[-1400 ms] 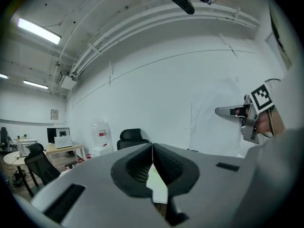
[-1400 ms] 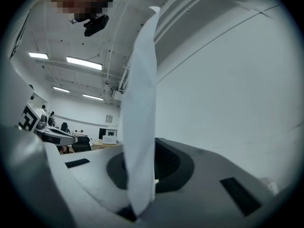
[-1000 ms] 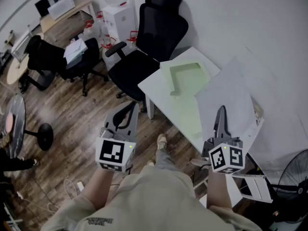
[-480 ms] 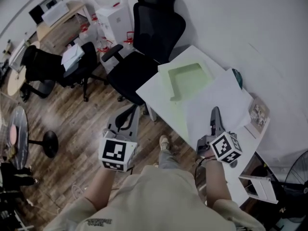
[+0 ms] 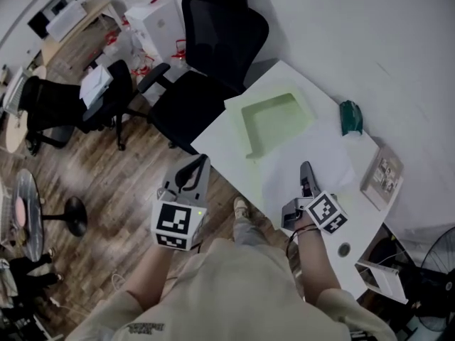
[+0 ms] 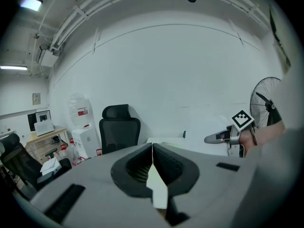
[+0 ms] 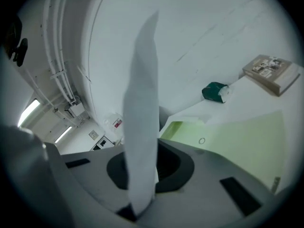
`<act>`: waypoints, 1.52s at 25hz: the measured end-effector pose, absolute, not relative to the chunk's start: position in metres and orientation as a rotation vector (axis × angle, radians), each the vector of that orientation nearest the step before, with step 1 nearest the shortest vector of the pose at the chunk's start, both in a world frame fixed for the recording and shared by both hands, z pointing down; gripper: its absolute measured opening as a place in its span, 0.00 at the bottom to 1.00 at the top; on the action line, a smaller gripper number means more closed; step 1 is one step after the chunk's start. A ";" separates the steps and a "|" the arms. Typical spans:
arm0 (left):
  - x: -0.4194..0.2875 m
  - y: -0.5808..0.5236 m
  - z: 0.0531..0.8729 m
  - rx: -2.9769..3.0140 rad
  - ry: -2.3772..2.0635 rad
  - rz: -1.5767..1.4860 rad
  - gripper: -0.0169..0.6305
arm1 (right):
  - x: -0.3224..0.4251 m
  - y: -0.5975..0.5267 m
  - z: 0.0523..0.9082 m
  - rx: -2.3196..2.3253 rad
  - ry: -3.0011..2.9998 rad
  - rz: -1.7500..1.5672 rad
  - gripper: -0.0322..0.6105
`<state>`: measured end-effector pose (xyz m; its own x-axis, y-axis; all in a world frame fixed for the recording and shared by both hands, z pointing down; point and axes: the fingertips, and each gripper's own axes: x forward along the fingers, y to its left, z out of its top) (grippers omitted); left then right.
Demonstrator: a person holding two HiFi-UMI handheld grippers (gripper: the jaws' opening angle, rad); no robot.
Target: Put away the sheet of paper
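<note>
My right gripper [image 5: 306, 169] is shut on the near edge of the white sheet of paper [image 5: 330, 158], held low over the white table [image 5: 359, 215]. In the right gripper view the sheet [image 7: 142, 103] rises edge-on from between the jaws [image 7: 145, 171]. A pale green folder [image 5: 274, 119] lies on the table just beyond and partly under the sheet; the right gripper view shows the folder [image 7: 237, 141] too. My left gripper [image 5: 201, 162] is shut and empty, left of the table over the wooden floor; its closed jaws [image 6: 152, 148] hold nothing.
A dark green packet [image 5: 350, 116] and a book [image 5: 382, 176] lie at the table's far right. A black office chair [image 5: 206, 62] stands at the table's left corner. A fan [image 5: 434, 261] and a white box [image 5: 384, 279] sit on the floor at the right.
The right gripper has brought the sheet down from high in the air to just above the table and drawn it left, toward the green folder. The left gripper has barely moved.
</note>
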<state>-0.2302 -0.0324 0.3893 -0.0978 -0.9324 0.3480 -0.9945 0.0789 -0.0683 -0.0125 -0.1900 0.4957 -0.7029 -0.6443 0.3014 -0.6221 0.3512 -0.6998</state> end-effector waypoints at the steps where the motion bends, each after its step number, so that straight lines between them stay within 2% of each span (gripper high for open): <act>1: -0.232 -0.041 0.395 1.949 -2.124 0.433 0.06 | -0.014 -0.196 0.505 -1.213 2.549 -1.341 0.09; 15: -0.253 -0.127 0.454 1.911 -1.977 0.544 0.06 | -0.021 -0.239 0.635 -1.355 2.217 -1.884 0.09; 38: -0.246 -0.221 0.517 2.124 -1.597 0.705 0.06 | -0.027 -0.271 0.682 -1.511 1.892 -2.018 0.09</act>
